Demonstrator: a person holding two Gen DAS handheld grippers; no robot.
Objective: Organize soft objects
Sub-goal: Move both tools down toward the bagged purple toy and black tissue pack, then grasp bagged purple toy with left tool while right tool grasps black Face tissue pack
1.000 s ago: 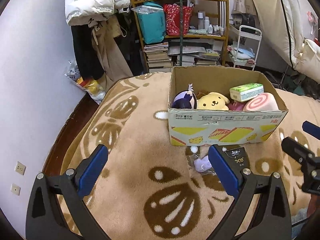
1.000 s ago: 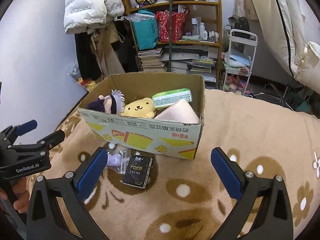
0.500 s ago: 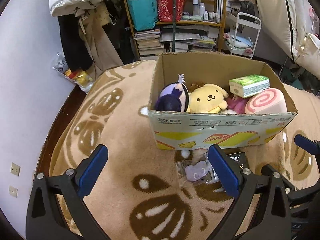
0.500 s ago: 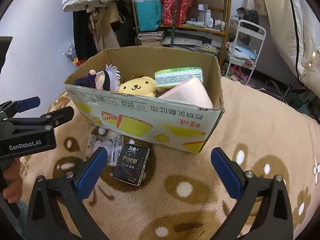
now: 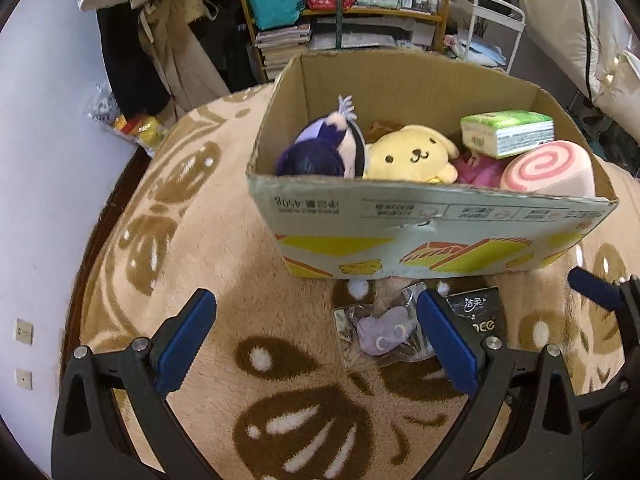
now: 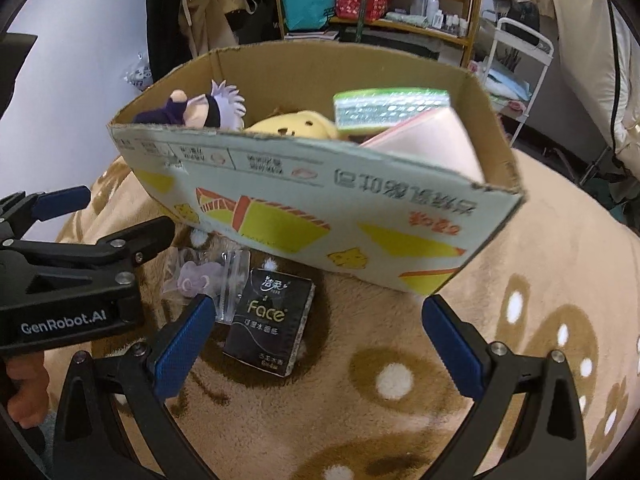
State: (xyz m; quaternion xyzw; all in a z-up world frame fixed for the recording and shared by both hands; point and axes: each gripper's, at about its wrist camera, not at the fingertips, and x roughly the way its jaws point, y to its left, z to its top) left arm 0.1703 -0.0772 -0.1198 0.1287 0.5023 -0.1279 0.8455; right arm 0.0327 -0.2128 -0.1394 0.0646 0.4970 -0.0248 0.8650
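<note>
Box [image 5: 420,232] of cardboard, open at the top, standing on a tan blanket [image 5: 224,264] with brown flower shapes. Inside the box: a purple-haired doll [image 5: 320,148] at its left end, a yellow dog plush [image 5: 412,156] next to that, a pink swirl-roll cushion [image 5: 548,170] at its right end, a green tissue pack [image 5: 506,132] resting above the cushion, something magenta [image 5: 478,168] wedged between plush and cushion. Outside, just before the box's front wall: a clear bag holding a small lilac plush [image 5: 380,336] and, beside it to the right, a black tissue pack [image 6: 268,320] marked "Face", lying flat on the blanket. Left gripper [image 5: 316,344] hanging above the blanket in front of the box, blue pads [image 5: 184,340] spread wide, empty, right pad partly covering the bagged plush and the black pack in the left wrist view. Right gripper [image 6: 316,344] likewise spread wide and empty, low before the box's front wall, black pack lying between its pads [image 6: 450,346], nearer the left one. Behind the box, a cluttered shelf [image 5: 360,0] with books and bags.
</note>
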